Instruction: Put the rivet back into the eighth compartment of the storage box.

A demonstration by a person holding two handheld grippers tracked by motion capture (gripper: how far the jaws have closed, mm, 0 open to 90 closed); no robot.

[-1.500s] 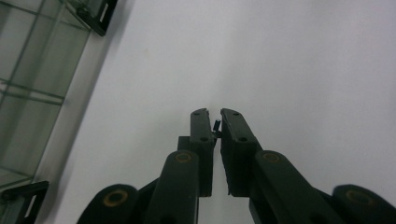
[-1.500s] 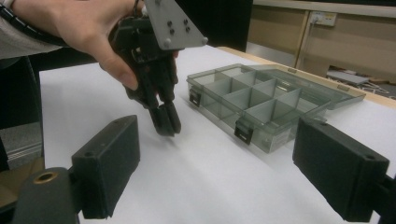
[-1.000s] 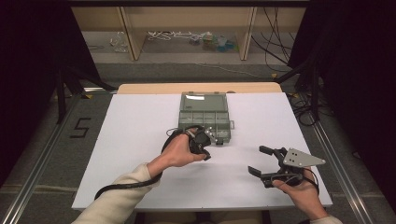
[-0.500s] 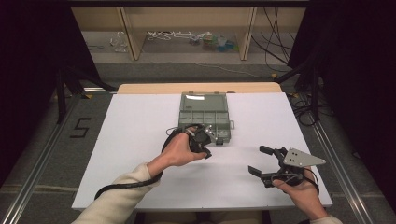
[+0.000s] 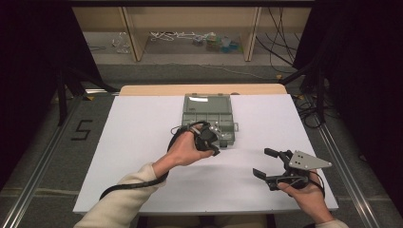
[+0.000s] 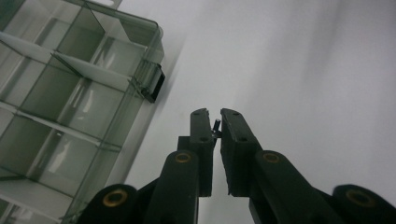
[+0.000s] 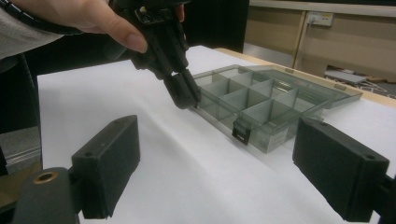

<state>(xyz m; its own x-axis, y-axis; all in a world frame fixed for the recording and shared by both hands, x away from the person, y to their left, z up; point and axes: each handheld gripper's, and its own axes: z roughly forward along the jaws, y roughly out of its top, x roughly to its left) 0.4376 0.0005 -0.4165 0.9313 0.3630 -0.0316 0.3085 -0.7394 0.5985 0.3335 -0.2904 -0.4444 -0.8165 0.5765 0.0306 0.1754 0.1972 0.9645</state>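
A white counter (image 5: 133,142) takes up the middle of the high view, with a bare wooden strip along its far edge. On it, toward the far middle, lies a translucent grey-green box (image 5: 207,110), open, its lid folded flat on the far side and its tray split by thin walls into many compartments; those seen in the two gripper views hold nothing. A black latch (image 7: 241,130) sits on the near wall of the box, and shows again at the box's edge in the left gripper view (image 6: 154,84). The left hand (image 5: 184,149) reaches in from the lower left in a pale sleeve, with a black cable trailing back along the forearm. It holds the left gripper (image 5: 212,142) tilted down at the near edge of the box, tips just beside the box's near corner, over the counter and outside the tray. The jaws of that gripper stand nearly together, with a narrow gap, and a tiny dark part (image 6: 216,126) is pinched between them near the tips; what it is cannot be told. The right hand (image 5: 304,192) rests low at the right of the counter, well apart from the box, holding the right gripper (image 5: 266,164) with its grey three-cornered plate on top. Its jaws are spread wide, with nothing between them, pointing toward the box and the left gripper (image 7: 184,95).
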